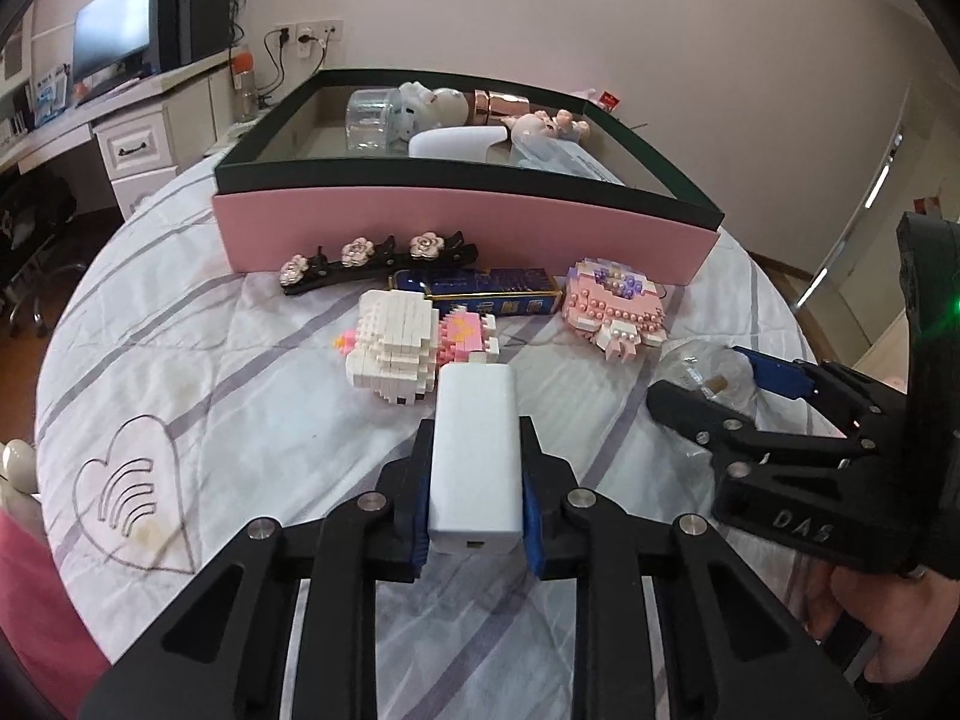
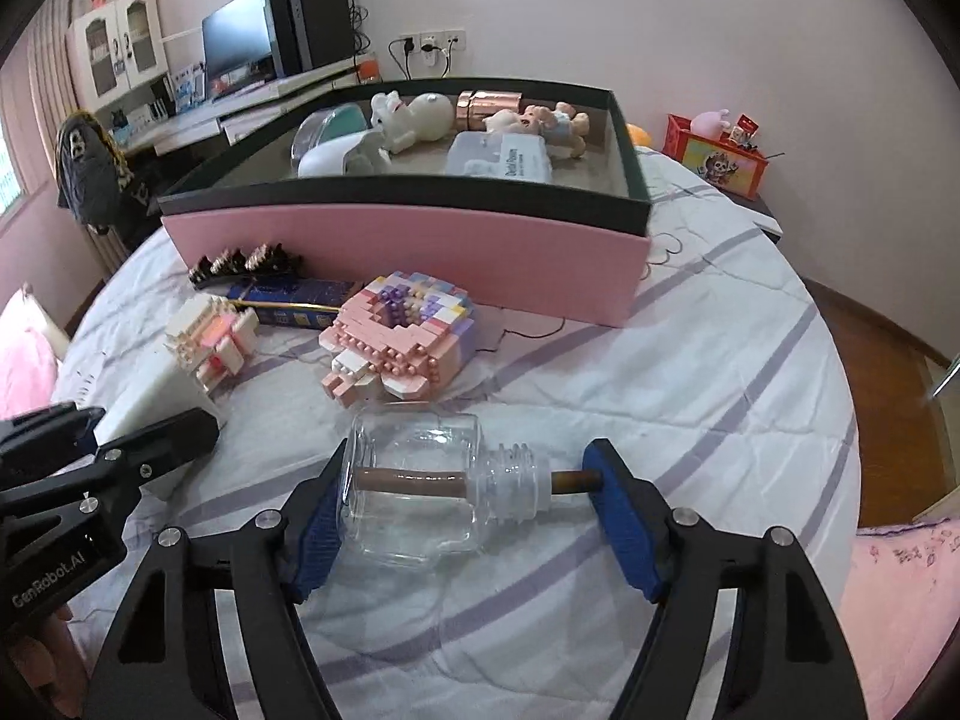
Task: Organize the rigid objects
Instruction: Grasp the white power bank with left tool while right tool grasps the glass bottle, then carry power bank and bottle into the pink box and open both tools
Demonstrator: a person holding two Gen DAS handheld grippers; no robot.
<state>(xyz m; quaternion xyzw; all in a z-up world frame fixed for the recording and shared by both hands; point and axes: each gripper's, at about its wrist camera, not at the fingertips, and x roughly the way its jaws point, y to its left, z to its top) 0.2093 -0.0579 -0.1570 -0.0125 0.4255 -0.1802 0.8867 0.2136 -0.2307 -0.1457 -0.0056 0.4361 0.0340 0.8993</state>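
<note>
My left gripper (image 1: 475, 450) is shut on a white rectangular block (image 1: 474, 420) just above the quilted table; in the right wrist view it holds the block (image 2: 150, 384) at the left. A clear glass bottle (image 2: 420, 480) with a brown stopper stick lies on its side. My right gripper (image 2: 474, 510) spans it lengthwise, one pad on the base and the other on the stick's end. Ahead lie a white brick figure (image 1: 396, 348), a pink brick model (image 2: 402, 336), a blue tin (image 1: 498, 291) and a flowered hair clip (image 1: 378, 258).
A pink box with a dark rim (image 1: 468, 228) stands behind them and holds figurines, a clear tub and a packet. The round table's edge (image 2: 840, 420) curves on the right. A desk with a monitor (image 1: 114, 42) is at the far left. A red toy box (image 2: 720, 150) stands at the right.
</note>
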